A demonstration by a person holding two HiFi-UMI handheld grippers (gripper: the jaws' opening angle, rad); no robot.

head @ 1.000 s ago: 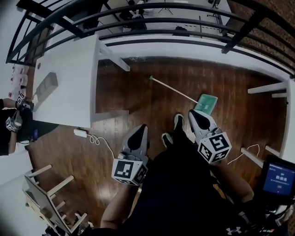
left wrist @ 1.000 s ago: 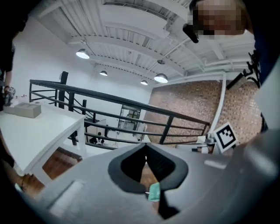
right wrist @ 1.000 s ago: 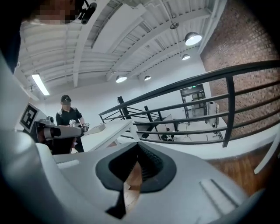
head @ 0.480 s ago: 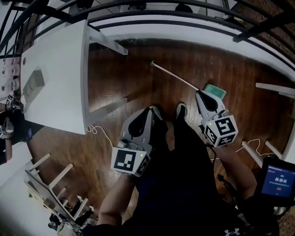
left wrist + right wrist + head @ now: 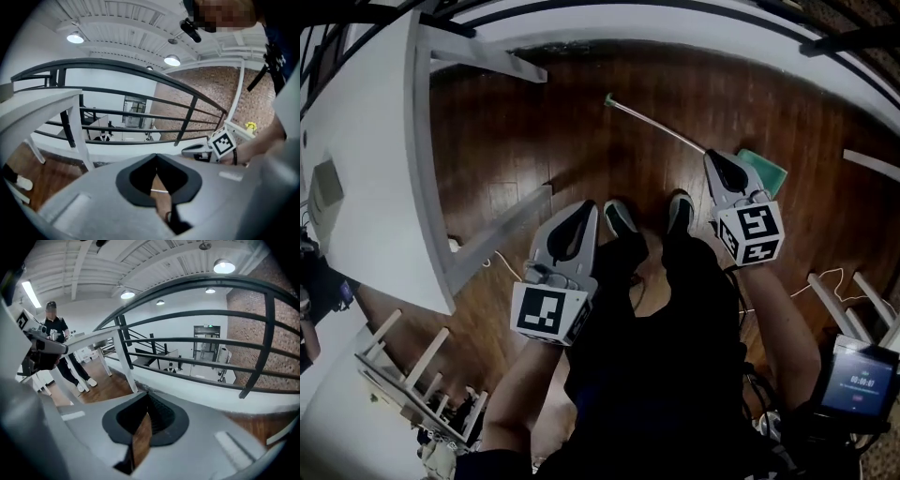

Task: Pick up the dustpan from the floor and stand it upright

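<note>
The dustpan lies flat on the brown wood floor, its green pan [image 5: 768, 172] at the right and its long thin handle [image 5: 656, 125] running up-left from it. My right gripper [image 5: 718, 159] is shut and empty, with its tip over the spot where handle meets pan; I cannot tell if it touches. My left gripper [image 5: 585, 208] is also shut and empty, well left of the dustpan beside the person's shoes [image 5: 619, 219]. In the left gripper view the jaws [image 5: 156, 159] are closed, with the right gripper [image 5: 206, 150] off to the right. The right gripper view shows closed jaws [image 5: 147, 398].
A white table [image 5: 366, 141] with a slanted brace [image 5: 502, 230] fills the left side. A white cable [image 5: 502, 272] trails on the floor beside it. A wooden chair [image 5: 403, 375] stands at lower left, white furniture legs [image 5: 848, 295] and a lit screen [image 5: 858, 384] at the right. A black railing [image 5: 140, 96] runs beyond.
Both grippers have dropped toward the floor and reached forward. The right one has come over the near end of the dustpan handle, hiding part of the pan. Both stay shut.
</note>
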